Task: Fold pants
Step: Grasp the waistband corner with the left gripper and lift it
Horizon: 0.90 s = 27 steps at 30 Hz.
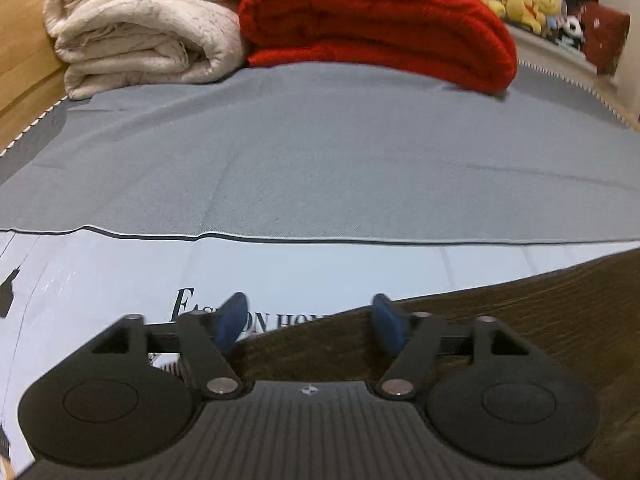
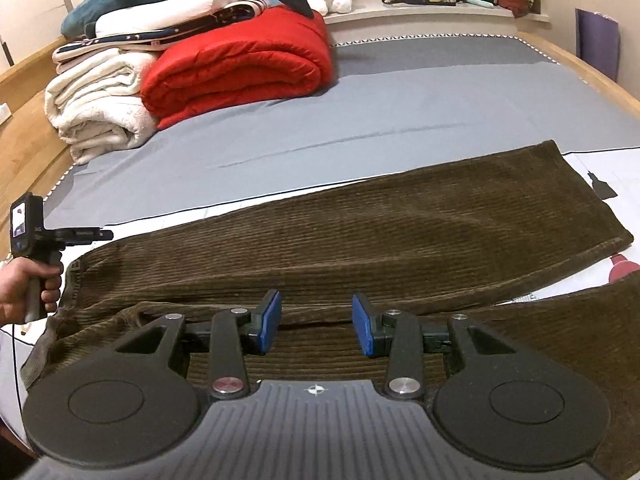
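Two legs of the brown corduroy pants (image 2: 360, 232) stretch crosswise in front of the right gripper (image 2: 316, 326), long axis running left to right, waistband toward the left gripper (image 2: 86, 234) and hems off to the right. The right gripper's blue pads are spread, holding nothing, poised just above the nearer leg. The left gripper (image 1: 310, 322) is also spread and empty, at the waistband corner. Only the right wrist view shows the pants' whole length; the left shows mostly grey bedsheet (image 1: 320, 152).
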Available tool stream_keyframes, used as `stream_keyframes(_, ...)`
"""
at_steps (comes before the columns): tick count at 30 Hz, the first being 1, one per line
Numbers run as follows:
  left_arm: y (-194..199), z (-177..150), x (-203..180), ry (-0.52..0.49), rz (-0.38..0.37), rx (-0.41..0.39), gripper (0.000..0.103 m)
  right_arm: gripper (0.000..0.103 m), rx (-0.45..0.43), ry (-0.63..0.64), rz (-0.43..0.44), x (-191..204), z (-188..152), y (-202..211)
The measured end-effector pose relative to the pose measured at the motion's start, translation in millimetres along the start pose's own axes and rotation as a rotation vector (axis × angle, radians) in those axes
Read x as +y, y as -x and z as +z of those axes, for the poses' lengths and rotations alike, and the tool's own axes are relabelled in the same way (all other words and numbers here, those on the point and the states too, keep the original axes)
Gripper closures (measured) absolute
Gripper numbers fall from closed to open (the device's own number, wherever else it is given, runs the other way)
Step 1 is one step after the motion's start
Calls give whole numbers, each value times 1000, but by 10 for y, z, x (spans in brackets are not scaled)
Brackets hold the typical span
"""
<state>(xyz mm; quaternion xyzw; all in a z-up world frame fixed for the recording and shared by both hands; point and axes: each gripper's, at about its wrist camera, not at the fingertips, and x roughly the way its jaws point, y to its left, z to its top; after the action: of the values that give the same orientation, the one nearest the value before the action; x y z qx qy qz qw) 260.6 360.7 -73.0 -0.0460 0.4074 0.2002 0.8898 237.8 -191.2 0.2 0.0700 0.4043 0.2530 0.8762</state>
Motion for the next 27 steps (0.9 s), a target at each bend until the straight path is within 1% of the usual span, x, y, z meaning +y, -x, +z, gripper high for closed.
stream_keyframes(3,-170,-32,42,-22,-28,29,26,62,18,-6,-6,-26,2,-73)
stream_keyframes(7,-240,-86,40,-65,-53,35,27,62,31,1,-8,-10,18,-149)
stream_keyframes(8,-255,-95,46,-71,-60,39,28,62,34,1,-10,-8,24,-166)
stream_keyframes(9,-260,-100,47,-75,-71,43,33,62,37,3,-12,-4,29,-187)
stream_keyframes(10,-257,-101,49,-79,-88,43,47,62,39,3,-13,3,32,-202)
stream_keyframes(11,-238,-105,43,-87,-111,38,58,62,40,3,-13,11,39,-213)
stream_keyframes(12,-227,-111,23,-102,-127,34,85,62,41,6,-11,20,46,-222)
stream_keyframes(13,-216,-121,-12,-123,-131,31,97,62,42,12,-14,31,47,-231)
stream_keyframes(15,-145,-132,-104,-196,-114,10,100,62,44,24,-21,44,45,-247)
stream_keyframes(16,-99,-131,-137,-215,-107,3,101,62,45,28,-24,42,44,-249)
stream_keyframes(20,204,-94,-114,-207,-119,-47,101,62,40,24,-57,1,35,-251)
stream_keyframes(23,571,-94,-119,-221,-133,-74,101,62,33,-1,-79,-73,16,-224)
stream_keyframes(27,1213,-255,-224,-281,-156,-73,102,62,20,-50,-93,-161,-20,-136)
